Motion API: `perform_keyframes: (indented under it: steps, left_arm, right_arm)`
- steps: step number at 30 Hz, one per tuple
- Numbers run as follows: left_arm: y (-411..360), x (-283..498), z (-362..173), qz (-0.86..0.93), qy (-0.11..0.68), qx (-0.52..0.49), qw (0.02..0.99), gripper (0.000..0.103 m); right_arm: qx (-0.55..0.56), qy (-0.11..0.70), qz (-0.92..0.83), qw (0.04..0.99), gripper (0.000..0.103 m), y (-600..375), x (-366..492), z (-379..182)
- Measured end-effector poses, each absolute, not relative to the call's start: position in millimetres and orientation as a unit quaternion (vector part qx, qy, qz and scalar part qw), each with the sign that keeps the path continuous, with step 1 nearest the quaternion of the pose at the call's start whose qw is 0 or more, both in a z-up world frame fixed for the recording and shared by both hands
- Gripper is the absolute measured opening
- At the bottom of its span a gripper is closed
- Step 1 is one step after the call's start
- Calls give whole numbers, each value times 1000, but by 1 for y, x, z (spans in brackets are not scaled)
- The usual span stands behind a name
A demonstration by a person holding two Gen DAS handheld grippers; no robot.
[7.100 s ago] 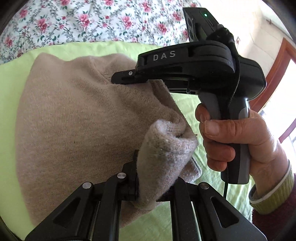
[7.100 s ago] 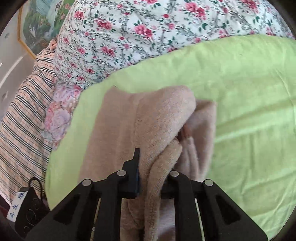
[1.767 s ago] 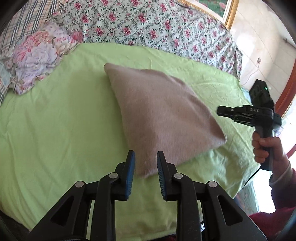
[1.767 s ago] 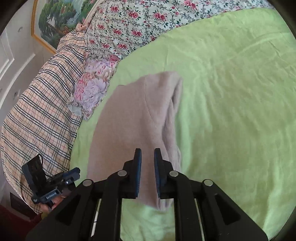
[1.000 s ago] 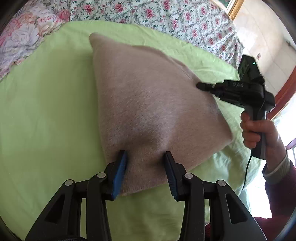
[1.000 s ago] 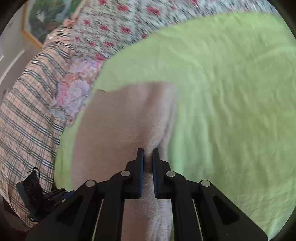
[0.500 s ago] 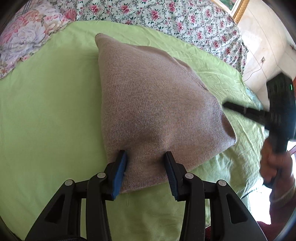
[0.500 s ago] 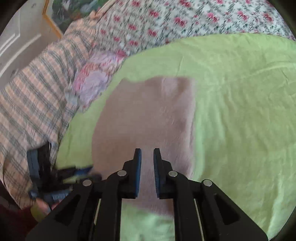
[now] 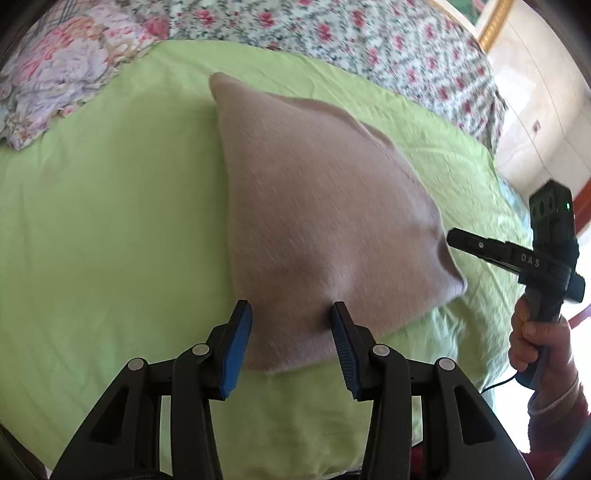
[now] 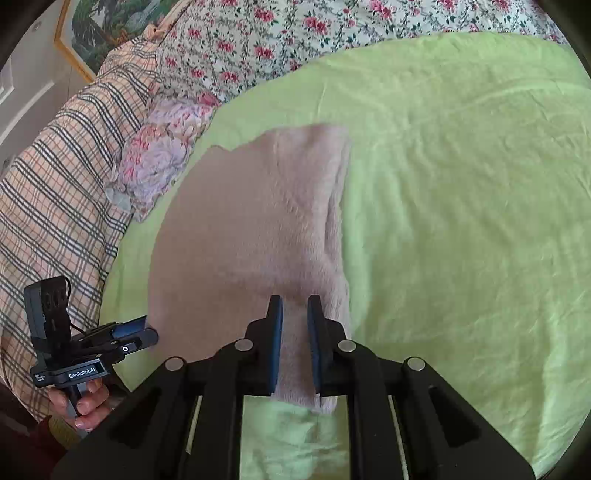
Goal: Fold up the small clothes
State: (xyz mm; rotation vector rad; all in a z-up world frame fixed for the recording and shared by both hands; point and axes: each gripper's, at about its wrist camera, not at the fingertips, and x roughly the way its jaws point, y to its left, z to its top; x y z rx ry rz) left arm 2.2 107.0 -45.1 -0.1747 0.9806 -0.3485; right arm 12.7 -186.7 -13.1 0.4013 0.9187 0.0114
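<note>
right gripper (image 10: 294, 306) withdrawn, perhaps above sweater (image 9: 314, 206)

Beige-pink knit garment (image 9: 317, 206) on plain lime-green sheet (image 9: 110, 221); far side white quilt (image 9: 351, 40) with small red-pink flowers, far left pillow (image 9: 62, 70) in big pink-lilac blooms; left blanket (image 10: 55, 177) peach plaid with dark lines; black grippers, blue pads (image 9: 236, 350)

A green sheet (image 10: 461, 184) covers the bed. Behind it lies a floral quilt (image 9: 332, 33), with a pink-flowered pillow (image 10: 162, 162) at the sheet's edge and a plaid blanket (image 10: 55, 184) beside that. A gold-framed picture (image 10: 99, 22) hangs above.
</note>
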Motion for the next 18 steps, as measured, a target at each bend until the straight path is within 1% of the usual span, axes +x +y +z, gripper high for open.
perform_keyframes:
  steps: [5, 6, 7, 8, 9, 11, 18]
  left_arm:
    - [118, 19, -36, -160, 459, -107, 867, 47]
    - [119, 24, -33, -160, 458, -108, 868, 48]
    - [118, 32, -30, -158, 457, -108, 869, 48]
    - [119, 38, -28, -156, 456, -111, 869, 51]
    - [121, 47, -26, -156, 455, -117, 869, 57]
    - [124, 63, -23, -154, 454, -130, 868, 60]
    - [134, 130, -22, -144, 464, -168, 858, 60]
  right_arm:
    - [209, 440, -5, 873, 16, -198, 23, -12]
    - [209, 438, -5, 874, 21, -200, 27, -11]
    - [213, 435, -5, 875, 32, -204, 31, -10]
    - [215, 434, -4, 875, 38, -207, 36, -9]
    - [219, 428, 1, 877, 47, -209, 43, -7]
    - [219, 423, 3, 879, 47, -212, 50, -6]
    - [250, 423, 18, 871, 47, -226, 94, -11]
